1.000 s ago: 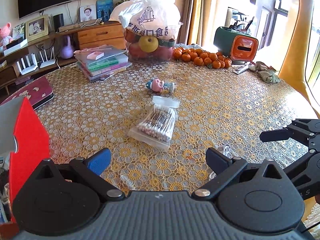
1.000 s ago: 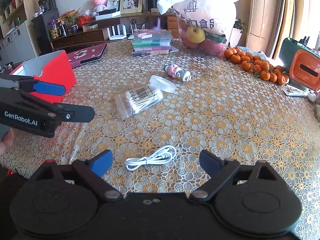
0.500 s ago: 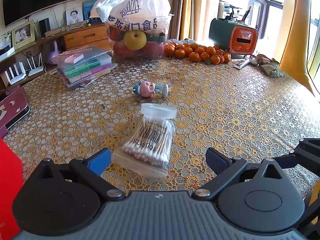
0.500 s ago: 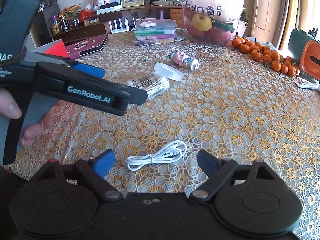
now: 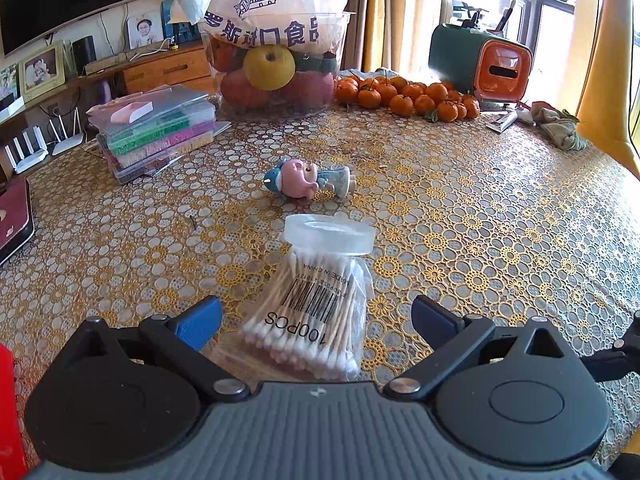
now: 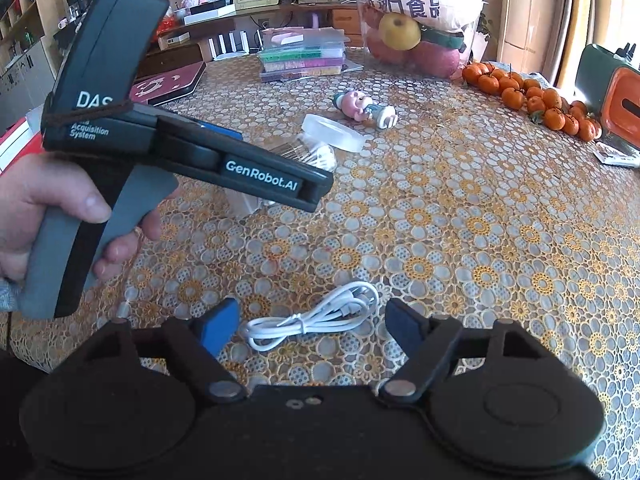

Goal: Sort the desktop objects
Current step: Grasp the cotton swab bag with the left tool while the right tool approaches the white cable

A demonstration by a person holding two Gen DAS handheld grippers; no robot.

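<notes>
Blue-padded, my left claw point(image 5: 316, 320) gapes wide around the cotton swab bag point(image 5: 312, 312) at lower centre on the lace-covered surface point(image 5: 480, 220). Right claw point(image 6: 312, 320) is equally wide over the white cable point(image 6: 316, 320), low in the frame.

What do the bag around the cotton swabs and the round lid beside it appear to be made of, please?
The bag of cotton swabs looks like thin clear plastic film: glossy, wrinkled, with the swabs and a printed barcode showing through. The round lid seems to be translucent, frosted plastic, thicker and rigid-looking, though silicone cannot be ruled out.
</notes>
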